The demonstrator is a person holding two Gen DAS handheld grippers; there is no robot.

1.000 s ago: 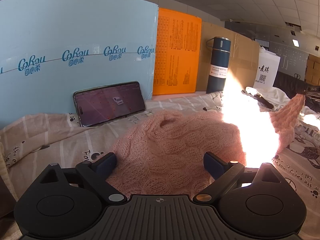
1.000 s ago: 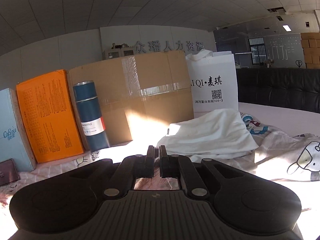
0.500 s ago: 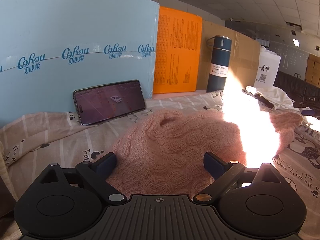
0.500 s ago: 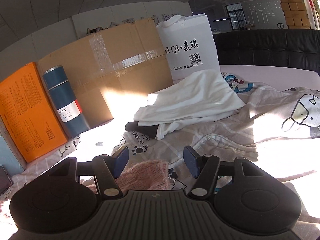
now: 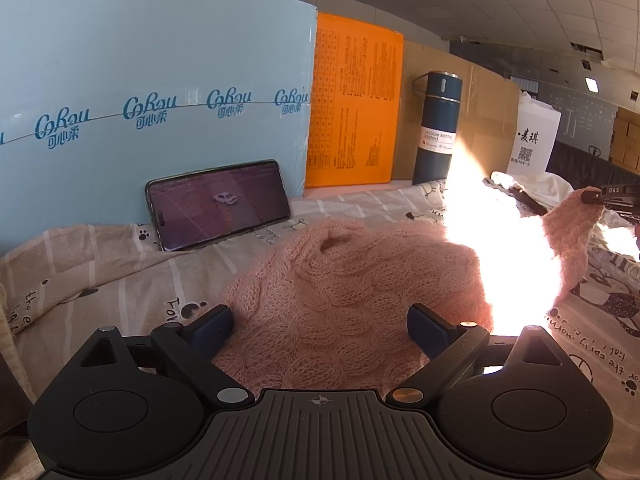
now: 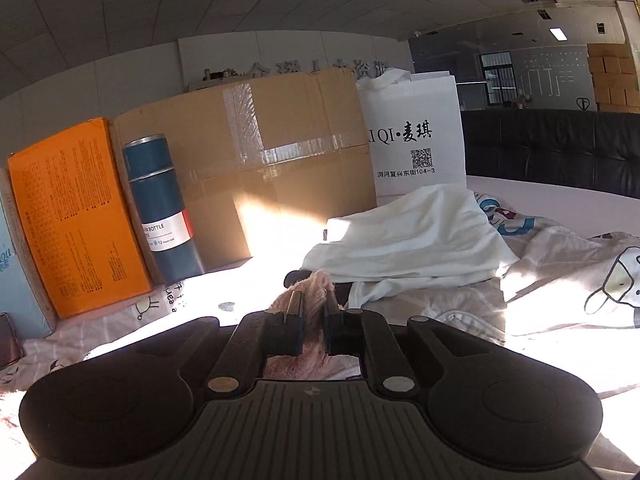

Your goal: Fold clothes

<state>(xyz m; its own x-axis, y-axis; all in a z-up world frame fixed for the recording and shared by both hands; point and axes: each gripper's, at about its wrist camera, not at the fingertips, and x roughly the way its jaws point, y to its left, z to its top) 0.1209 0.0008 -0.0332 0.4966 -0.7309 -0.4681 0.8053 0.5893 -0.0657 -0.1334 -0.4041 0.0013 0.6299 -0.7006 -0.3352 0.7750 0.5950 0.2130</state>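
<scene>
A pink knitted sweater [image 5: 340, 280] lies spread on the printed bedsheet [image 5: 100, 280]. My left gripper [image 5: 320, 322] is open, low over its near edge, with the knit lying between the wide-apart fingers and not pinched. At the right, the sweater's sleeve end [image 5: 572, 224] is lifted off the sheet by my right gripper [image 5: 600, 196]. In the right wrist view that gripper [image 6: 314, 308] is closing tight on the pink knit [image 6: 316, 282], which bunches up between the pads. Strong sun glare hides part of the sweater's right side.
A phone [image 5: 218, 204] leans on a light blue box [image 5: 160, 80]. An orange box [image 5: 352, 108], a dark blue bottle [image 5: 438, 128], a cardboard box [image 6: 280, 152] and a white bag [image 6: 416, 136] line the back. A white garment [image 6: 420, 232] lies heaped beyond the right gripper.
The right gripper opened, dropped the sleeve end onto the sheet, then shut on it again and raised it. The left gripper and the sweater's body stayed still.
</scene>
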